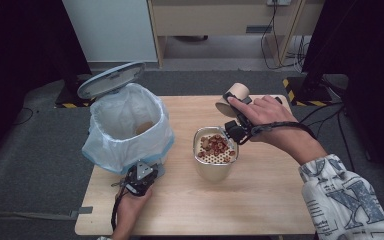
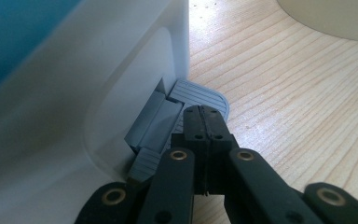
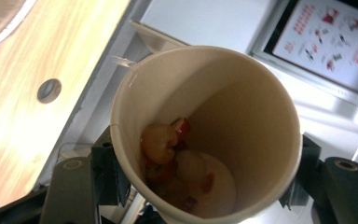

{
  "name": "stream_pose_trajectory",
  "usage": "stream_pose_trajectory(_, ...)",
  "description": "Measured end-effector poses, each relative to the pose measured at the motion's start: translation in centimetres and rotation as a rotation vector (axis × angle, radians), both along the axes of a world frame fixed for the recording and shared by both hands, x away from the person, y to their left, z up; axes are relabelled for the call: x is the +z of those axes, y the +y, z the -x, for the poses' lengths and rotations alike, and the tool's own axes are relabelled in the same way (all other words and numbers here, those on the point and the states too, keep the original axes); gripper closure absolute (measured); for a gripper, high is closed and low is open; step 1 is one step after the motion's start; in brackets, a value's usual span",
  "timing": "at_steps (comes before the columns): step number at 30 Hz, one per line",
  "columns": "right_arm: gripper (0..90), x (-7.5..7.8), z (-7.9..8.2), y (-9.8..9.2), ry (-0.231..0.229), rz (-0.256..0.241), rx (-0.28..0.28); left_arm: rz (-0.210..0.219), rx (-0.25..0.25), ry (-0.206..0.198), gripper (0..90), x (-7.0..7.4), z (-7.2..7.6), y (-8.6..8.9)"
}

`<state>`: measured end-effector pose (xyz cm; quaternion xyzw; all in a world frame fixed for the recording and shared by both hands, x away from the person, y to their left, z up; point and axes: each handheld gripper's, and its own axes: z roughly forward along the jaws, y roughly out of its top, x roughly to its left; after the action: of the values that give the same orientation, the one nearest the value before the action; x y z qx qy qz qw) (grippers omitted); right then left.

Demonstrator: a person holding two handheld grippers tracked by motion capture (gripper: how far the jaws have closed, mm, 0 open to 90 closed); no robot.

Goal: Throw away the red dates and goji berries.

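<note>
Right gripper view has the right tongs (image 3: 205,186) clamped across a paper cup (image 3: 205,135), one jaw on each side of its wall, with the mouth turned toward the camera. A few red-and-pale fruit scraps (image 3: 172,158) cling near the bottom. In the high view the same cup (image 1: 232,97) is held on its side over the far part of the surface (image 1: 260,200), just beyond a metal pot (image 1: 215,160) whose perforated insert carries a heap of the same scraps (image 1: 215,144).

Such a cup is light and thin-walled — it dents easily, so a gentle squeeze at mid-height, where the jaws sit now, seems the sound place; gripping near the rim would likely crush it oval. The wet inside may be slick, and the leftover pieces look sticky, so a tilt alone may not free them.

Left gripper view shows the left tongs (image 2: 205,119) shut with nothing between the jaws, their tips resting on the grey pedal (image 2: 200,95) at the foot of the trash bin (image 2: 74,93). The pedal is stiff ribbed plastic — it wants a straight downward press. In the high view the bin (image 1: 127,125), lined with a pale bag, stands at the left with its lid (image 1: 111,79) raised, well apart from the cup.
</note>
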<state>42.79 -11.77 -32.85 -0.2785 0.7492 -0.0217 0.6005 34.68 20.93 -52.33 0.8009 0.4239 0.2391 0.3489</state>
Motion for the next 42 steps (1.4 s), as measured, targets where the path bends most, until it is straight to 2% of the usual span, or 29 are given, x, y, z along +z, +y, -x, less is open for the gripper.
stream_pose_trajectory(3,34.5,1.0,-0.2,-0.3,-0.018,-0.037,-0.013,-0.006,0.001,0.0,89.6,0.0,0.0,0.0)
stream_pose_trajectory(10,34.5,1.1,0.0,-0.2,-0.034,0.003,0.0,-0.006,0.001,0.001,89.6,0.0,0.0,0.0)
stream_pose_trajectory(14,34.5,1.7,0.0,-0.2,-0.039,-0.004,-0.004,-0.006,0.0,0.0,89.6,0.0,0.0,0.0)
stream_pose_trajectory(20,34.4,1.3,0.0,-0.2,-0.042,0.027,0.001,-0.005,0.0,0.0,89.6,0.0,0.0,0.0)
stream_pose_trajectory(37,34.3,1.4,0.2,-0.1,-0.055,0.014,0.007,-0.005,0.0,0.001,89.6,0.0,0.0,0.0)
stream_pose_trajectory(39,34.3,0.9,0.2,0.1,-0.056,0.035,0.012,-0.006,0.0,0.001,89.6,0.0,0.0,0.0)
stream_pose_trajectory(42,34.3,-0.1,0.4,0.4,-0.053,0.105,0.029,-0.005,0.001,0.001,89.7,0.0,0.0,0.0)
